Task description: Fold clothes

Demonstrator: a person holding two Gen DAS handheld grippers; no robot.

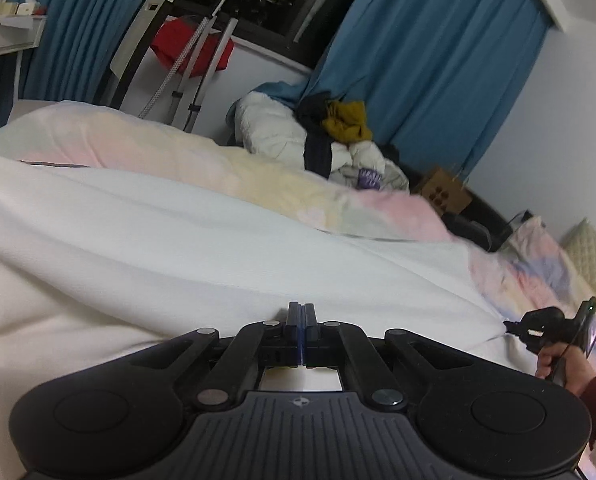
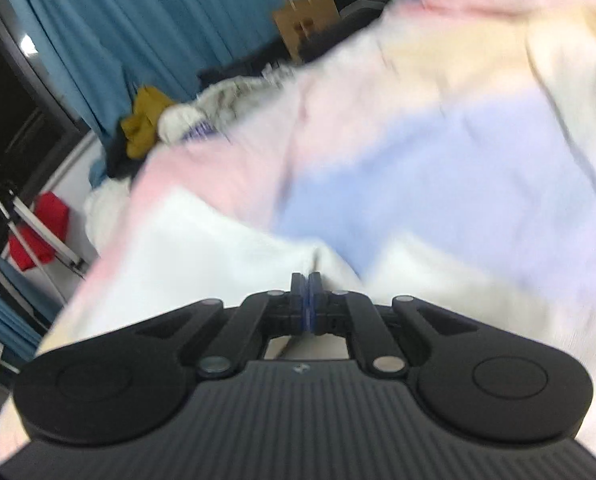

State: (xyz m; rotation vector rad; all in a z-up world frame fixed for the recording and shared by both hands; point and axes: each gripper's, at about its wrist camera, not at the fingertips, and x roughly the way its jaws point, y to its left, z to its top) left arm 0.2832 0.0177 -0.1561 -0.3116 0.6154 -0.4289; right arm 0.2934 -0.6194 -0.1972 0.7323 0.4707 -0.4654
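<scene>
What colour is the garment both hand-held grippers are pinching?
White garment, plain, no pattern visible; clearest in the left wrist view.

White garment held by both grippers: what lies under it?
Under the white garment a pastel bedspread shows past its far edge. What lies beneath its middle is covered. The left gripper and right gripper pinch its edge.

The garment [image 1: 202, 240] lies on the bedspread [image 1: 282, 188], with a clothes pile [image 1: 321, 140] behind the bed.

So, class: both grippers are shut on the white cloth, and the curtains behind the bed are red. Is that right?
Not quite: the curtains are blue, as the left wrist view shows. Both the left gripper and right gripper are shut on the white cloth.
</scene>
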